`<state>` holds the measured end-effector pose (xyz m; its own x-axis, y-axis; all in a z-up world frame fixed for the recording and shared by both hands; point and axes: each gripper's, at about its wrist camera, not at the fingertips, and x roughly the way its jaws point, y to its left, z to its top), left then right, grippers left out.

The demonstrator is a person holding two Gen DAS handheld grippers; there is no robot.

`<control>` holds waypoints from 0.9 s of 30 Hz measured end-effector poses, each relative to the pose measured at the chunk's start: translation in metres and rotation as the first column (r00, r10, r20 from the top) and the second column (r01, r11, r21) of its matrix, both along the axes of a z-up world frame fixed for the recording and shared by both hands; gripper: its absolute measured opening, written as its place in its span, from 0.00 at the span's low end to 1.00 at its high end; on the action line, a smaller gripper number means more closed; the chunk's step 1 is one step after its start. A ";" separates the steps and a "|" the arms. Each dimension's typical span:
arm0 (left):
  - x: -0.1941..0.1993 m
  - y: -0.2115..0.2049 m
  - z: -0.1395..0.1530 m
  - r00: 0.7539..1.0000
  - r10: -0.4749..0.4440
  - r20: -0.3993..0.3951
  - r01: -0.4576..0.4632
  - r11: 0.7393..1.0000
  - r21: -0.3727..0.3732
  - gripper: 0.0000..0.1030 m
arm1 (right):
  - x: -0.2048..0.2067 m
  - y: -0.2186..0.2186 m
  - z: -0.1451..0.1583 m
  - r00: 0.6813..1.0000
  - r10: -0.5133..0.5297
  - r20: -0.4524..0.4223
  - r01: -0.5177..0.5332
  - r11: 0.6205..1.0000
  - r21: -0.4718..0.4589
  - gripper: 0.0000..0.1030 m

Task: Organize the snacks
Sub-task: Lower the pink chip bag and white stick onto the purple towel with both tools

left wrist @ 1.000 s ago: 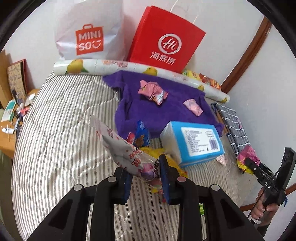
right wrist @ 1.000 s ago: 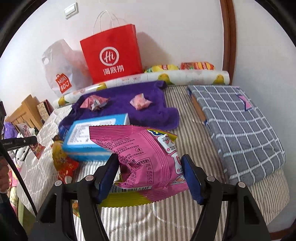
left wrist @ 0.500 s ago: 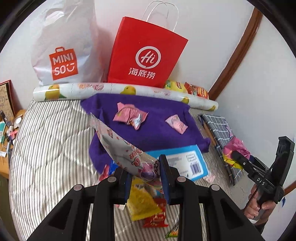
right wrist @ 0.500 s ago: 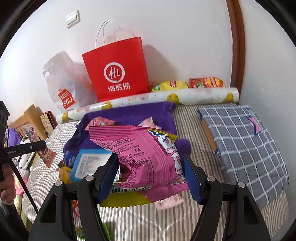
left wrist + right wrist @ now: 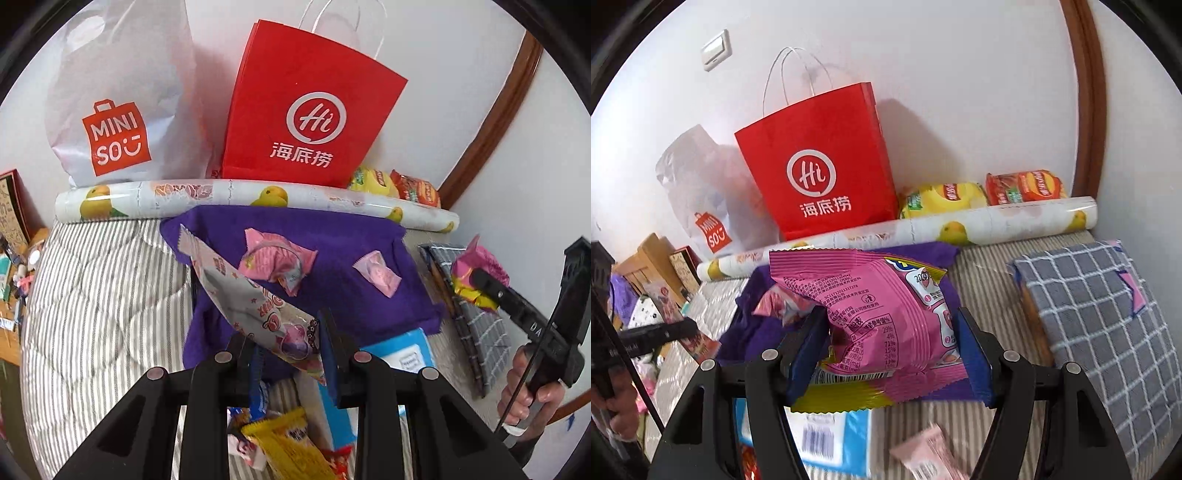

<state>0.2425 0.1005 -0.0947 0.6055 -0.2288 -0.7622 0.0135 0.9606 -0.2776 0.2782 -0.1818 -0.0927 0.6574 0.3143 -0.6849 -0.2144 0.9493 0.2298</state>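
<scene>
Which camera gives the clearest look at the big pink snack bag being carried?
The right wrist view: the big pink snack bag fills the centre, clamped in the right gripper, its printed back legible. The left wrist view shows only a small crumpled pink and yellow part of it at the right edge.

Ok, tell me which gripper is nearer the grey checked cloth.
Right. The right gripper hangs just beside the grey checked cloth; the left gripper sits over the purple towel, farther away.

Red paper bag (image 5: 310, 110) beside white plastic bag (image 5: 122, 92); patterned roll (image 5: 236, 197) lying in front.
</scene>
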 end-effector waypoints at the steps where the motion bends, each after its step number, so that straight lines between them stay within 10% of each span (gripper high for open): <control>1: 0.003 0.000 -0.001 1.000 0.000 0.001 0.000 1.000 0.005 0.25 | 0.004 0.002 -0.001 1.000 0.003 -0.002 -0.003 1.000 0.004 0.66; 27: 0.067 -0.008 -0.064 0.992 -0.053 -0.110 0.052 0.999 -0.009 0.25 | 0.057 0.033 -0.089 0.979 0.098 -0.179 -0.104 0.994 -0.023 0.66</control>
<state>0.3098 0.0928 -0.1586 0.5046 -0.2633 -0.8222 0.0329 0.9575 -0.2865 0.3351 -0.1487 -0.1819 0.4903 0.3485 -0.7988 -0.2681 0.9324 0.2422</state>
